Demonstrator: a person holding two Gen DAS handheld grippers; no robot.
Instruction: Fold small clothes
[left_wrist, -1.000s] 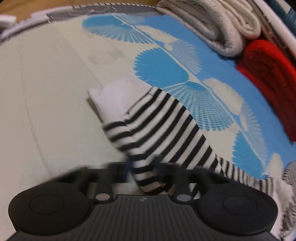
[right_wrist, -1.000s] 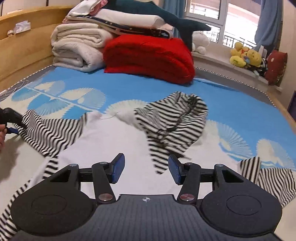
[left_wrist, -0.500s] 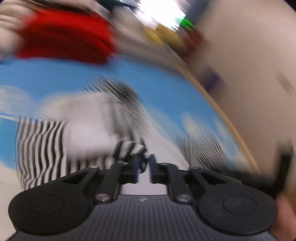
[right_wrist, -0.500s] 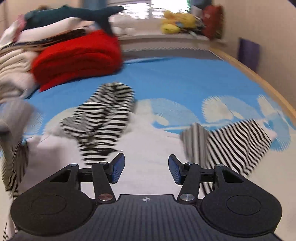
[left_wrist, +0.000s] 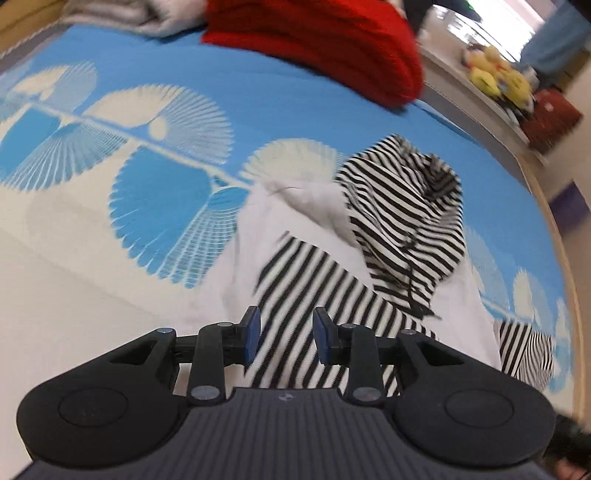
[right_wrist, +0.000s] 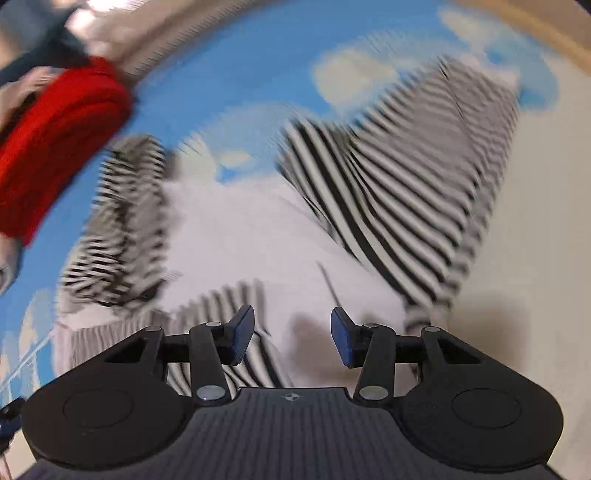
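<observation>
A small white hoodie (left_wrist: 306, 206) with black-and-white striped sleeves and hood lies on the blue and cream bedspread (left_wrist: 258, 99). Its left striped sleeve (left_wrist: 317, 291) lies folded across the white body. My left gripper (left_wrist: 284, 334) is open just above this sleeve, holding nothing. The striped hood (left_wrist: 410, 214) lies beyond it. In the blurred right wrist view my right gripper (right_wrist: 291, 338) is open and empty over the white body (right_wrist: 251, 236), with the other striped sleeve (right_wrist: 402, 184) spread out ahead to the right.
A folded red blanket (left_wrist: 332, 48) and pale folded blankets (left_wrist: 147, 18) lie at the far side of the bed. Stuffed toys (left_wrist: 498, 77) sit on a ledge at the far right. The bed's wooden edge (left_wrist: 557, 236) runs along the right.
My left gripper carried the striped sleeve rightward over the hoodie's body and opened, letting it go. My right gripper swung right toward the other sleeve, staying open.
</observation>
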